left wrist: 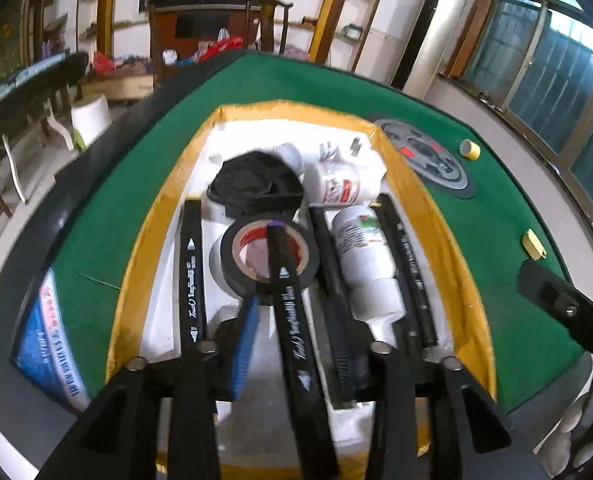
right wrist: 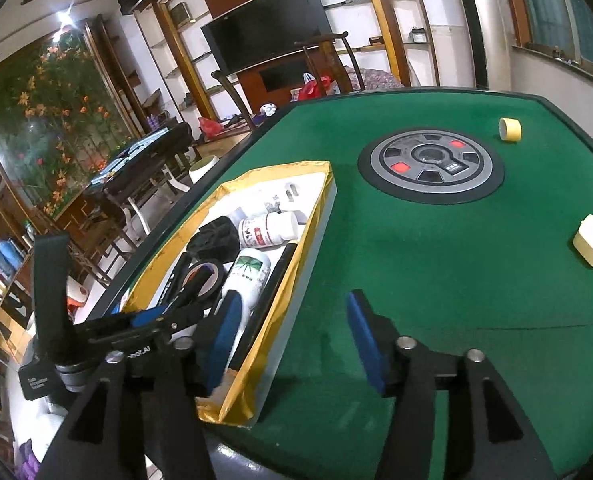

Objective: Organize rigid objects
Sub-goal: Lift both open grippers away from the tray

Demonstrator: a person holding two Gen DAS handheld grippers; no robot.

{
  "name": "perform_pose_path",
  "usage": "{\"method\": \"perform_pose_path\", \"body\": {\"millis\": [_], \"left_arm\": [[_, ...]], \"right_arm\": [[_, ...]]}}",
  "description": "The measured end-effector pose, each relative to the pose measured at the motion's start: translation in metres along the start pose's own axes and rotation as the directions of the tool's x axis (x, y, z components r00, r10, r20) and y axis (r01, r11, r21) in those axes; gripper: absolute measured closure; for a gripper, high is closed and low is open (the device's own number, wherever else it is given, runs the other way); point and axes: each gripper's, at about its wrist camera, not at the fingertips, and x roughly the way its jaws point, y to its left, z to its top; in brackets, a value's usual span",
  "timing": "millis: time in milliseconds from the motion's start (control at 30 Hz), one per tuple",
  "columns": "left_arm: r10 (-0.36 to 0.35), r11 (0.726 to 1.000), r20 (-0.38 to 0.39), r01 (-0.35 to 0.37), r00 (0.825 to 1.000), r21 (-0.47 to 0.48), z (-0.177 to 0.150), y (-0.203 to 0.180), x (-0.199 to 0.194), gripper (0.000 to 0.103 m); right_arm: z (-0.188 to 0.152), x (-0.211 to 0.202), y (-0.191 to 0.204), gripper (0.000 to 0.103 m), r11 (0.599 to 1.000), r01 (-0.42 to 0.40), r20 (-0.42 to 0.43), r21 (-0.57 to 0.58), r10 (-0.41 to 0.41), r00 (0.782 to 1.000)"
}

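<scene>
The green bench (right wrist: 436,264) carries the gold-rimmed tray (left wrist: 436,216) on the left. Inside it, under the left gripper (left wrist: 296,332), a black marker (left wrist: 292,320) lies with its long axis from 6 to 12 o'clock across the black tape roll (left wrist: 232,268); the pads stand apart, not pressing it. The right gripper (right wrist: 292,340), apart and empty, hovers over bare felt, with a yellow tape roll (right wrist: 509,129) toward 1 o'clock.

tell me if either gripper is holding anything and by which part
Nothing is held. The marker lies loose between the left gripper's open jaws, its far end on the tape. The right gripper is open and empty.
</scene>
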Motion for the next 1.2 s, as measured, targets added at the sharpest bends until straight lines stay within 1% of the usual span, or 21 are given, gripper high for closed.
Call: {"method": "perform_pose_path", "body": {"millis": [67,133,200,267,300,333,367,400,433,467,500,533,567,600,667,733,900,967,1100,1200], "left_arm": [[0.021,0.999,0.049,-0.022,0.999,0.026,-0.001,-0.008,-0.014,0.047],[0.043,0.998,0.101,-0.048,0.994,0.043,-0.002,-0.015,-0.027,0.042],[0.073,0.995,0.155,-0.082,0.985,0.049,-0.002,-0.021,-0.039,0.039],[0.117,0.990,0.220,-0.132,0.968,0.052,-0.003,-0.028,-0.053,0.034],[0.140,0.986,0.254,-0.158,0.957,0.051,-0.003,-0.030,-0.060,0.033],[0.161,0.982,0.286,-0.182,0.945,0.051,-0.003,-0.034,-0.066,0.030],[0.185,0.976,0.326,-0.213,0.927,0.050,-0.005,-0.038,-0.075,0.027],[0.203,0.971,0.354,-0.235,0.913,0.047,-0.006,-0.041,-0.082,0.025],[0.215,0.968,0.373,-0.249,0.903,0.044,-0.006,-0.042,-0.087,0.022],[0.235,0.961,0.403,-0.273,0.885,0.037,-0.008,-0.045,-0.095,0.019],[0.247,0.958,0.418,-0.286,0.874,0.032,-0.009,-0.046,-0.100,0.017],[0.262,0.953,0.439,-0.303,0.859,0.024,-0.010,-0.048,-0.106,0.014],[0.272,0.950,0.452,-0.312,0.849,0.016,-0.010,-0.049,-0.111,0.011],[0.282,0.947,0.468,-0.322,0.837,0.005,-0.011,-0.050,-0.117,0.009],[0.301,0.942,0.489,-0.336,0.819,-0.017,-0.012,-0.051,-0.126,0.007],[0.311,0.940,0.495,-0.340,0.812,-0.032,-0.014,-0.052,-0.132,0.007],[0.321,0.937,0.496,-0.346,0.807,-0.043,-0.015,-0.055,-0.140,0.006],[0.323,0.936,0.499,-0.350,0.804,-0.041,-0.016,-0.057,-0.143,0.006],[0.320,0.935,0.501,-0.353,0.804,-0.031,-0.018,-0.062,-0.144,0.006],[0.318,0.935,0.495,-0.352,0.809,-0.025,-0.018,-0.063,-0.143,0.006]], "right_arm": [[-0.002,-0.002,0.001,0.046,1.000,0.005,0.003,-0.006,-0.005,1.000],[-0.004,-0.003,0.002,0.046,1.000,0.008,0.003,-0.009,-0.008,1.000],[-0.004,-0.004,0.003,0.046,1.000,0.013,0.010,-0.015,-0.013,1.000],[-0.008,-0.008,0.007,0.046,0.999,0.028,0.027,-0.033,-0.027,0.999],[-0.009,-0.011,0.009,0.045,0.998,0.039,0.039,-0.047,-0.037,0.999],[-0.011,-0.014,0.010,0.043,0.997,0.047,0.051,-0.059,-0.044,0.998],[-0.013,-0.018,0.012,0.038,0.996,0.057,0.068,-0.073,-0.052,0.996],[-0.014,-0.021,0.013,0.036,0.995,0.062,0.080,-0.079,-0.055,0.995],[-0.015,-0.025,0.014,0.034,0.994,0.067,0.094,-0.085,-0.059,0.994],[-0.016,-0.030,0.015,0.033,0.993,0.076,0.112,-0.093,-0.065,0.992],[-0.017,-0.033,0.015,0.033,0.992,0.083,0.121,-0.099,-0.070,0.990],[-0.018,-0.036,0.015,0.032,0.990,0.092,0.131,-0.105,-0.078,0.988],[-0.020,-0.039,0.016,0.031,0.988,0.106,0.143,-0.112,-0.090,0.986],[-0.021,-0.042,0.016,0.030,0.987,0.115,0.151,-0.115,-0.097,0.984],[-0.023,-0.046,0.014,0.025,0.984,0.136,0.168,-0.117,-0.116,0.979],[-0.025,-0.050,0.012,0.025,0.980,0.161,0.180,-0.118,-0.138,0.974],[-0.030,-0.051,0.009,0.024,0.969,0.210,0.182,-0.130,-0.185,0.966],[-0.032,-0.049,0.008,0.021,0.965,0.225,0.176,-0.133,-0.200,0.964],[-0.037,-0.045,0.010,0.021,0.960,0.239,0.166,-0.147,-0.214,0.963],[-0.040,-0.043,0.011,0.021,0.958,0.239,0.159,-0.159,-0.215,0.964]]}}
